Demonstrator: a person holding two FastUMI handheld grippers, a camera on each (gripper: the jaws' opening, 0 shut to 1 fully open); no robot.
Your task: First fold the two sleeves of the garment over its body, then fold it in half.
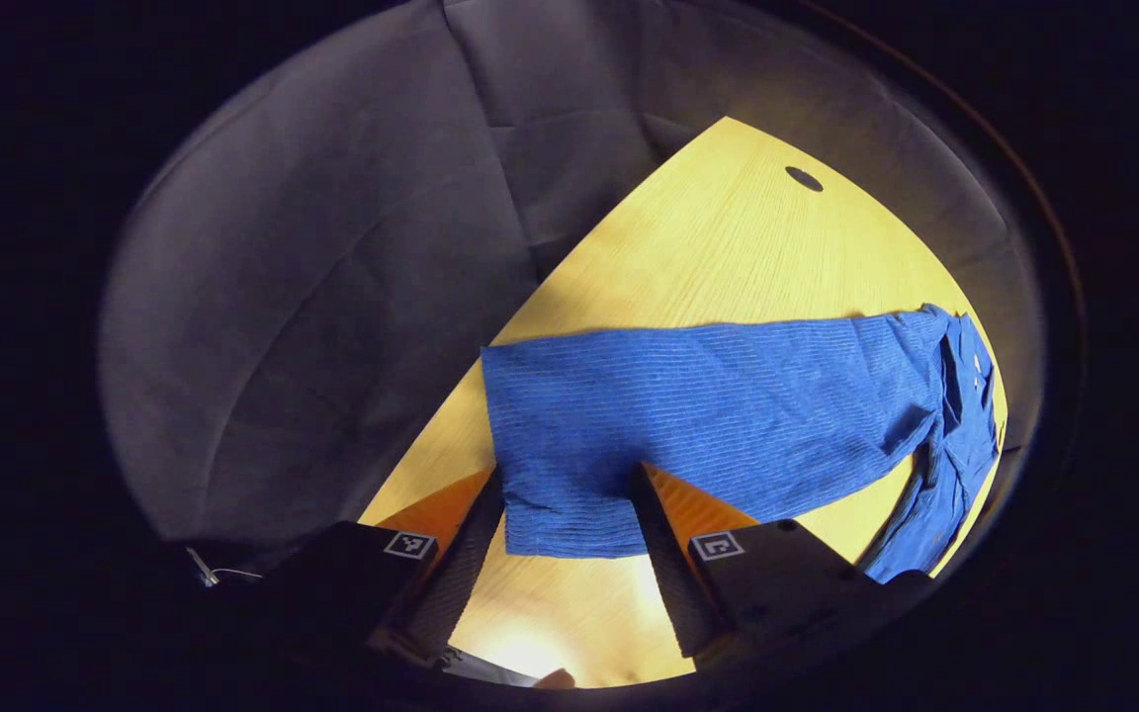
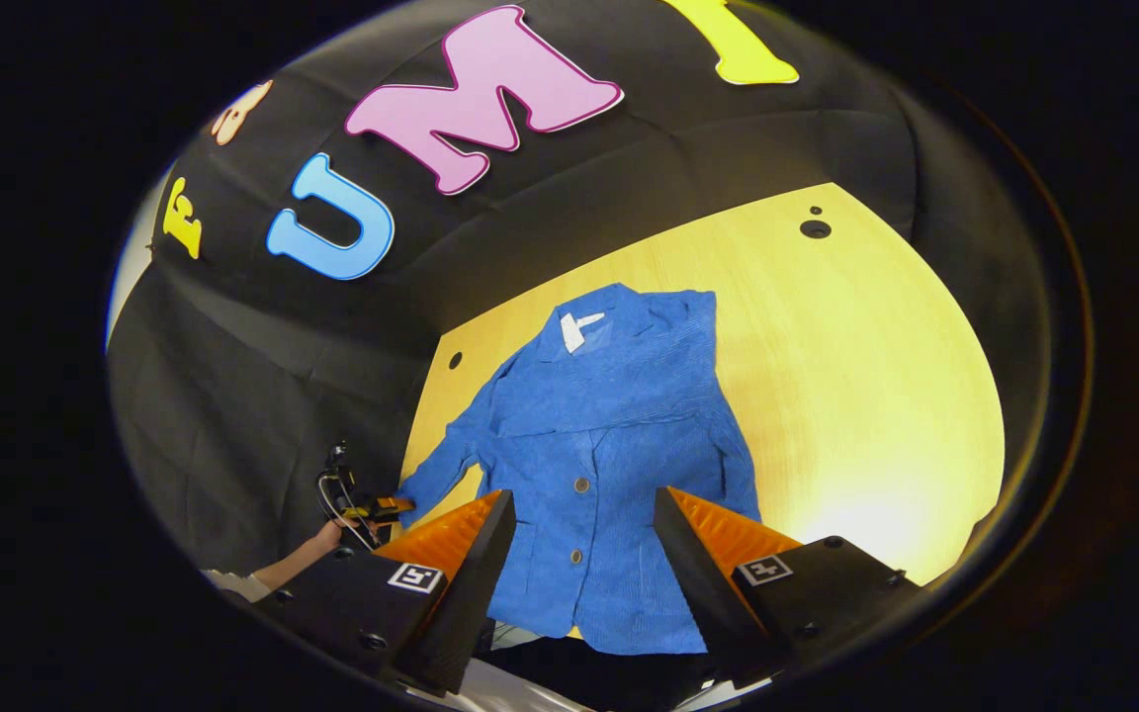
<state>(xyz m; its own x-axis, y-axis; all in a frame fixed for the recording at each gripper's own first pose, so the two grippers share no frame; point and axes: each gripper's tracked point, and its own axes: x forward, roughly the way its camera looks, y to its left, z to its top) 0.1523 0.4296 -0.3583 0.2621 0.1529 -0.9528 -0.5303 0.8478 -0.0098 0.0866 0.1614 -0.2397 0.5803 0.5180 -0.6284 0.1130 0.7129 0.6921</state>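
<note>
Currently, your work surface is the yellow wooden table (image 2: 856, 376), enclosed by the black cloth wall (image 2: 263, 326). The blue jacket (image 2: 609, 465) lies flat on it, front side up. In the right gripper view its long axis runs straight away from your right gripper: the collar (image 2: 629, 316) with its white tag (image 2: 574, 331) points toward the far wall, and the hem lies at the near table edge, between your fingers. One sleeve is already folded across the upper body. The other sleeve (image 1: 718, 405) extends sideways off the body; in the left gripper view it runs as a long band across the table, cuff end nearest your left gripper, with the jacket body at the right.

Your left gripper (image 1: 567, 485) has its jaws wide apart, straddling the sleeve's cuff end; the fingers flank the fabric and do not press on it. In the right gripper view, this gripper sits at the sleeve tip, held by a hand (image 2: 317, 544).

Your right gripper (image 2: 584, 514) is likewise spread wide, above the hem region, holding nothing. Two buttons (image 2: 581, 485) show down the jacket's front between its fingers.
</note>
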